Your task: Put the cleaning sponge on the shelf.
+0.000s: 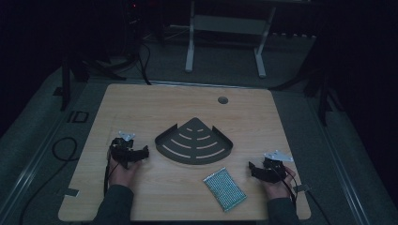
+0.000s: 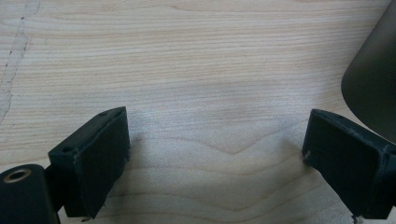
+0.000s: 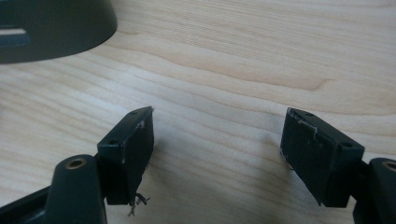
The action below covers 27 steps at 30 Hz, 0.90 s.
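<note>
Left gripper (image 1: 141, 153) at centre left of the high view and right gripper (image 1: 254, 169) at lower right rest on the wooden worktop (image 1: 141, 108), fingers (image 2: 93, 158) spread apart, empty. A dark slotted corner shelf (image 1: 194, 141) lies at centre; a green scouring pad (image 1: 225, 188) lies below it.

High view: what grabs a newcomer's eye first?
The dark fan-shaped slotted tray at the middle of the wooden table, its point aimed away from the person. Next, the sparkly green rectangular pad lying flat near the front edge, right of centre. The left gripper and right gripper flank them, each in a hand, jaws spread over bare wood.
</note>
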{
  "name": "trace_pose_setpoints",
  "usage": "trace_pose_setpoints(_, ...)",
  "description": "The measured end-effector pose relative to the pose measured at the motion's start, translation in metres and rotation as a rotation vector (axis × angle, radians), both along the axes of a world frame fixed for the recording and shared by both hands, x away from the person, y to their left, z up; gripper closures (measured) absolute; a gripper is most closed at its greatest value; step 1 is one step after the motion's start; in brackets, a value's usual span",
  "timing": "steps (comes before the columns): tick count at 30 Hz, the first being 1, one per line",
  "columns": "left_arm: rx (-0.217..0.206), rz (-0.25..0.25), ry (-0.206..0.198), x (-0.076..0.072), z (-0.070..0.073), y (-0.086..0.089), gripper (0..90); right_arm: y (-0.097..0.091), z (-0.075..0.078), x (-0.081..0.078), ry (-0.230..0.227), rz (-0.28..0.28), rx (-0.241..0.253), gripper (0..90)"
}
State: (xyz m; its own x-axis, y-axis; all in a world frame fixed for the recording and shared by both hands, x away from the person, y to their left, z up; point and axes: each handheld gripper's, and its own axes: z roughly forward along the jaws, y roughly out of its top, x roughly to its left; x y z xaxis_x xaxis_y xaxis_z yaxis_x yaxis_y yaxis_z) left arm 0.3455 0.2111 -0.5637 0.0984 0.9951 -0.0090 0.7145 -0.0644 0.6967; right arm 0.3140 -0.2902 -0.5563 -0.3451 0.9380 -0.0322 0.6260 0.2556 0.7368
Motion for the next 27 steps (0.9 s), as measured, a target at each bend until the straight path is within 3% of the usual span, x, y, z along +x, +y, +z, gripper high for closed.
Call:
trace_pose_setpoints(4,0.0,0.0,0.0,0.0,0.0,0.0,7.9,0.01,0.012,-0.009,-0.062,0.037,-0.082,31.7)
trace_pose_setpoints(11,0.0,0.0,0.0,0.0,0.0,0.0,7.9,0.018,0.035,-0.022,-0.11,0.091,-0.092,40.4)
trace_pose_setpoints(16,-0.001,0.0,0.0,0.0,0.0,0.0,7.9,0.02,0.046,-0.03,-0.058,0.113,-0.058,51.5)
trace_pose_setpoints(19,0.0,0.0,0.001,0.0,0.0,0.0,7.9,0.023,0.053,-0.036,-0.024,0.136,-0.043,65.2)
trace_pose_setpoints(25,0.0,0.0,0.0,0.0,0.0,0.0,7.9,0.037,0.061,-0.044,0.035,0.235,-0.052,87.4)
trace_pose_setpoints(27,0.0,0.0,0.001,0.0,0.0,0.0,7.9,0.044,0.061,-0.046,0.046,0.261,-0.059,89.6)
